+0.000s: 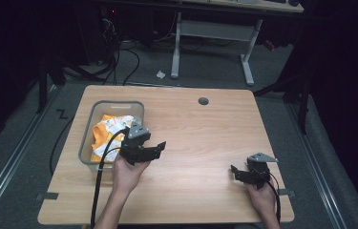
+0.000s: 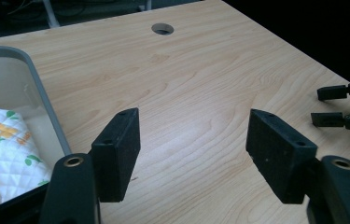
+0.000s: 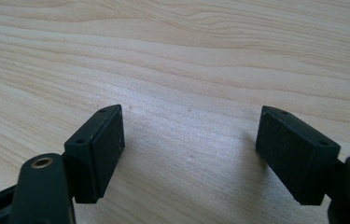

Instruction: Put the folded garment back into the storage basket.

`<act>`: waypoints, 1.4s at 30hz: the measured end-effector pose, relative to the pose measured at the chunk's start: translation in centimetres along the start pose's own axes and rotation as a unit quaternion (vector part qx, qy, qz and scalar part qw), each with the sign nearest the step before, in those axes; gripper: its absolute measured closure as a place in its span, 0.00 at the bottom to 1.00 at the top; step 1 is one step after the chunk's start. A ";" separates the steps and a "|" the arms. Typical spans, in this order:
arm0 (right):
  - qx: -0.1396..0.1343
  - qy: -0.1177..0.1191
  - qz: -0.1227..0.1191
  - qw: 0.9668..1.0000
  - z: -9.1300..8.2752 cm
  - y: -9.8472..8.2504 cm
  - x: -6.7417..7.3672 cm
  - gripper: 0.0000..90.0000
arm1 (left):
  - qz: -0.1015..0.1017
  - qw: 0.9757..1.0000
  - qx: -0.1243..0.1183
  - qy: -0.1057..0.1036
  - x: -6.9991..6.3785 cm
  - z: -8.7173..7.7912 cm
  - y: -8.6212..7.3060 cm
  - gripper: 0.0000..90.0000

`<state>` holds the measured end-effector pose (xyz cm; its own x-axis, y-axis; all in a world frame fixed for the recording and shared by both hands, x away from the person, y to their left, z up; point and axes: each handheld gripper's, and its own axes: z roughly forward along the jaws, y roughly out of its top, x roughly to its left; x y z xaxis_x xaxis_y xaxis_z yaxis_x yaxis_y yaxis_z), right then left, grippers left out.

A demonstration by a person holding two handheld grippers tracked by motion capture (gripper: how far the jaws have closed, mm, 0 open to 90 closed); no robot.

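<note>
At left centre of the high view, a quilted orange-and-white cloth [image 1: 109, 131] lies in a grey bin [image 1: 87, 143]. My left gripper [image 1: 155, 149] and right gripper [image 1: 238, 172] are released, empty. I judge the cloth light, limp; pinch a raised fold.

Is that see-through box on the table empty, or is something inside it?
Not empty. The clear bin holds bunched-up white cloth with orange print; the left gripper view shows the quilted fabric lying inside its wall.
</note>
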<state>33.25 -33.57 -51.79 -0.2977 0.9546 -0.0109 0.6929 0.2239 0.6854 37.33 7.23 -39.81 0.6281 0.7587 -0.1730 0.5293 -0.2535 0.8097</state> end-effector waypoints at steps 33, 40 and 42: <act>0.001 0.000 0.000 1.000 0.0 0.0 0.0 0.26 | -0.002 0.999 -0.007 -0.046 -2.3 2.6 -0.1 0.40; 0.001 0.000 0.000 1.000 0.0 0.0 0.0 0.26 | 0.005 0.999 -0.004 -0.052 -2.9 3.1 -0.2 0.40; 0.001 0.000 0.000 1.000 0.0 0.0 0.0 0.26 | 0.008 0.999 0.000 -0.052 -3.1 3.3 -0.2 0.40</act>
<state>33.25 -33.57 -51.78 -0.2980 0.9545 -0.0110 0.6939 0.2245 0.6842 37.16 2.96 -41.35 0.6927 0.6879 -0.2170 0.5180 -0.2651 0.8132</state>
